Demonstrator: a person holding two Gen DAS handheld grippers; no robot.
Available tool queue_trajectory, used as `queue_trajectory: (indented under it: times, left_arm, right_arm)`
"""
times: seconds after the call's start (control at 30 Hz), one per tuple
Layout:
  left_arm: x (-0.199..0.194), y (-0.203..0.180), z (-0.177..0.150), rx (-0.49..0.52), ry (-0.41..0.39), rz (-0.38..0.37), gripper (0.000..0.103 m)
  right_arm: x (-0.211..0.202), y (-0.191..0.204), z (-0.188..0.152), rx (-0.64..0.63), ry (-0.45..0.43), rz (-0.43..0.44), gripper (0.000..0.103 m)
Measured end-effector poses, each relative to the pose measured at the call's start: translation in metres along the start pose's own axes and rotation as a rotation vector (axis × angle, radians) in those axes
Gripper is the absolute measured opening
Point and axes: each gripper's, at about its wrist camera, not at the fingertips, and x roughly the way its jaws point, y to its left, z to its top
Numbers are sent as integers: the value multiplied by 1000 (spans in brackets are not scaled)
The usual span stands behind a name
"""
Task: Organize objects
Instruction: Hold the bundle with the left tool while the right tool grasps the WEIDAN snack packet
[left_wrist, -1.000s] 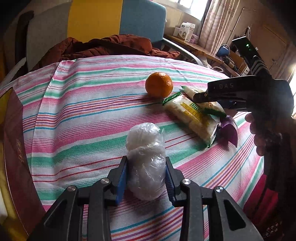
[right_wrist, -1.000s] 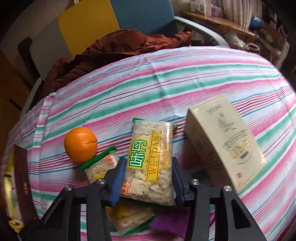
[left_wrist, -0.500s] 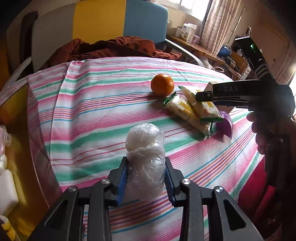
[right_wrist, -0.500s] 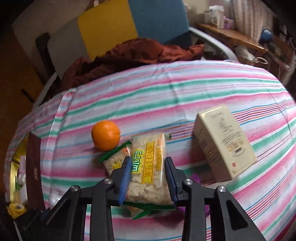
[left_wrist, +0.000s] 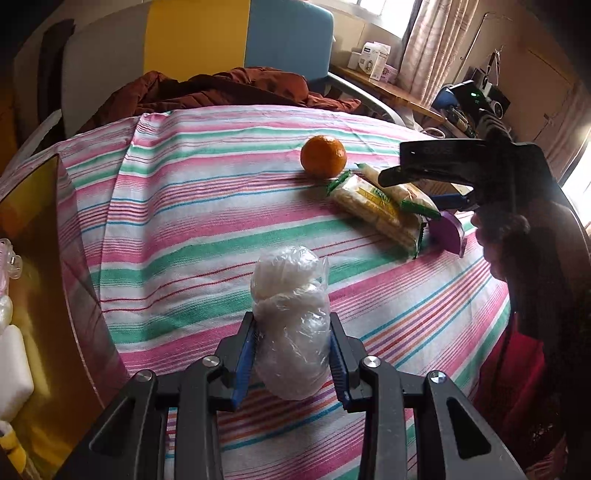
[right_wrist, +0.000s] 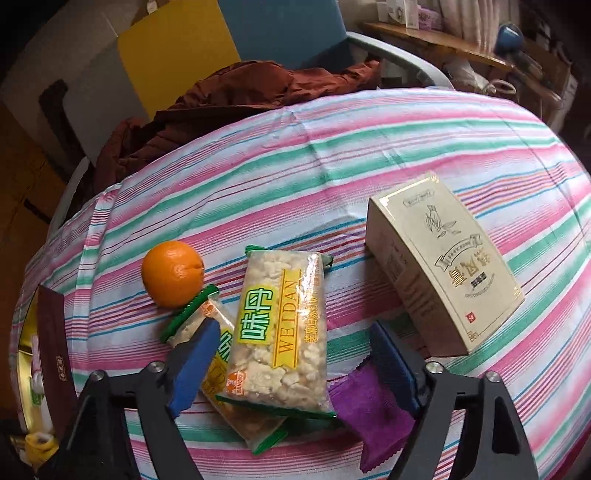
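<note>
left claw (left_wrist: 291, 354): clamped on a white plastic-wrapped bundle (left_wrist: 290, 325), held up over the near side of the tabletop (left_wrist: 192, 206)
right claw (right_wrist: 291, 362): spread wide apart, holding nothing, one blue pad each side of the top snack pack (right_wrist: 282, 328)
snack pile: two rice-cracker packs stacked, the top one lying loose on the other, an orange (right_wrist: 173, 273) touching the far-left end, a purple sachet (right_wrist: 373, 406) just right of them
box (right_wrist: 443, 266): cream carton lying flat at the right, near the snacks but apart
done so far: honestly looks early, only the bundle is off the cloth
left to do: snacks, orange, sachet and box all look unsorted to me
readable: "WEIDAN" plus big Chinese characters on the pack; carton text too small for me
</note>
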Motion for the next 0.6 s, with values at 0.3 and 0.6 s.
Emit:
queue_trajectory:
  times: [0.3,0.6]
  left_arm:
    - [6,-3,0,-9,13,-21,36]
    - [8,-3,2,0,17,-24,36]
  right_arm:
    - [21,-7,3,58,53,-34,103]
    - [18,-4,-3,23,45,-29,102]
